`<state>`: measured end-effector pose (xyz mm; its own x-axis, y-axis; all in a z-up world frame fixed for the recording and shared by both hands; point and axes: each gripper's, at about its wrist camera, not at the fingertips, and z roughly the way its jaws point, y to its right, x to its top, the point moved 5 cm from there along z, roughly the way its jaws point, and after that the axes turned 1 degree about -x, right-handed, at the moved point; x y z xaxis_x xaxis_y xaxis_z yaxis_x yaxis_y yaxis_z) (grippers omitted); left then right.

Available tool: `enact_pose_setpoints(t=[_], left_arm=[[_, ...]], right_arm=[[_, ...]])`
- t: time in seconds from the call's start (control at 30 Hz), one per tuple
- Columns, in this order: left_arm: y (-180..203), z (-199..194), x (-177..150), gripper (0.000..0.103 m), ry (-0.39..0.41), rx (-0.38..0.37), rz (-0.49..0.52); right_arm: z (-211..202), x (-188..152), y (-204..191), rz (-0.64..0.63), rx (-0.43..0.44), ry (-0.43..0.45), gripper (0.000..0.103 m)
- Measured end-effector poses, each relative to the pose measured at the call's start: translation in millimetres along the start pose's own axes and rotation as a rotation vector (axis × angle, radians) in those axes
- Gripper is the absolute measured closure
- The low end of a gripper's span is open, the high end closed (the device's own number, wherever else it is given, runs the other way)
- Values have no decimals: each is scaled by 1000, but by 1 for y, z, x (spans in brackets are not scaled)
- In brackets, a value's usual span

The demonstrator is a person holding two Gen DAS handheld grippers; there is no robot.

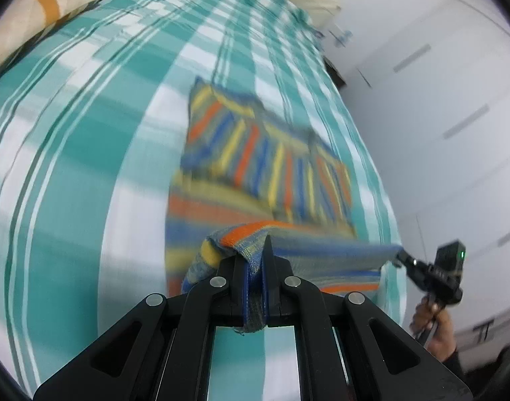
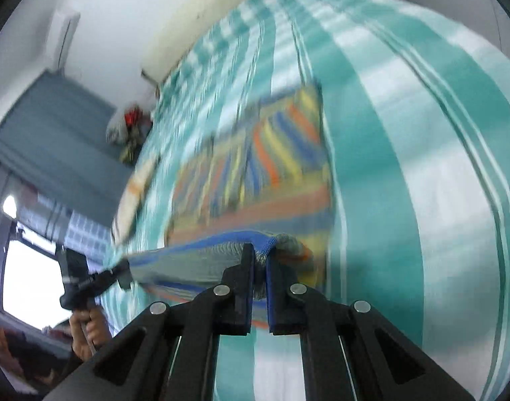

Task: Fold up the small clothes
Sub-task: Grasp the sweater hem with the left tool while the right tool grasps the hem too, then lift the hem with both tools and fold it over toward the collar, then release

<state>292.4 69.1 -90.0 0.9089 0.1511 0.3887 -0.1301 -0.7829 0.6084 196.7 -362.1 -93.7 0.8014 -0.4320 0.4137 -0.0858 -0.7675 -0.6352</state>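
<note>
**Near hem of a striped garment lifted at two corners for a fold**

The small knitted garment with orange, yellow and blue stripes [image 1: 255,163] was spread on the bed, its near edge raised clear of the cover and stretched between the two tools. The left gripper [image 1: 251,267] was closed tight on one corner of that hem, cloth being pinched between the black fingers [image 1: 271,257]. The right gripper [image 2: 260,267] was likewise clamped on the opposite corner, a blue band of knit showing between its pads. Each tool, held in a person's hand [image 1: 432,317], was visible in the other's view.

Risks were judged as follows. Only a narrow bite of loose knit was held at each side, so a corner could be pulled free if the hem were tensioned too hard. Uneven carrying of the two corners would leave the fold skewed, and the far part could be dragged along the cover rather than left flat.

The surface was a teal-and-white checked bed sheet [image 1: 88,167], soft and slightly rumpled. A cream pillow with an orange band [image 1: 37,10] lay at its far end. White walls, grey panelling and a bright window [image 2: 27,277] enclosed the room. Both views were blurred.
</note>
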Motion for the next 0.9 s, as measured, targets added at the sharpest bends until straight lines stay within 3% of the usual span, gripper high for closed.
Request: enact_pose_setpoints(t=[0.23,0.33,0.47,0.53,0.6,0.63,0.67,0.73,0.9], left_arm=[[-14,79,105,100,-1,49,-67],[-24,112,130,99,-31,93,-61],[-33,147,153,96,-57,124,-71],[-40,152,162,83,-44,115,-116],[-48,146,174,29,26,130,-168],[-51,138,181,21,80,136,-189],[-53,128,187,17,133,132,-210],[-57,118,190,17,160,113,-235],[-56,97,166,17,130,146,-155]], right_arm=[[74,110,0,47,-17,46,97],[109,146,15,64,-52,35,97],[150,169,38,104,-76,15,95],[163,178,50,147,-85,29,91],[166,184,60,188,-78,64,77],[166,188,64,209,-69,86,73],[163,193,67,231,-68,124,66],[156,199,66,234,-63,163,64],[133,198,59,162,-117,189,58]])
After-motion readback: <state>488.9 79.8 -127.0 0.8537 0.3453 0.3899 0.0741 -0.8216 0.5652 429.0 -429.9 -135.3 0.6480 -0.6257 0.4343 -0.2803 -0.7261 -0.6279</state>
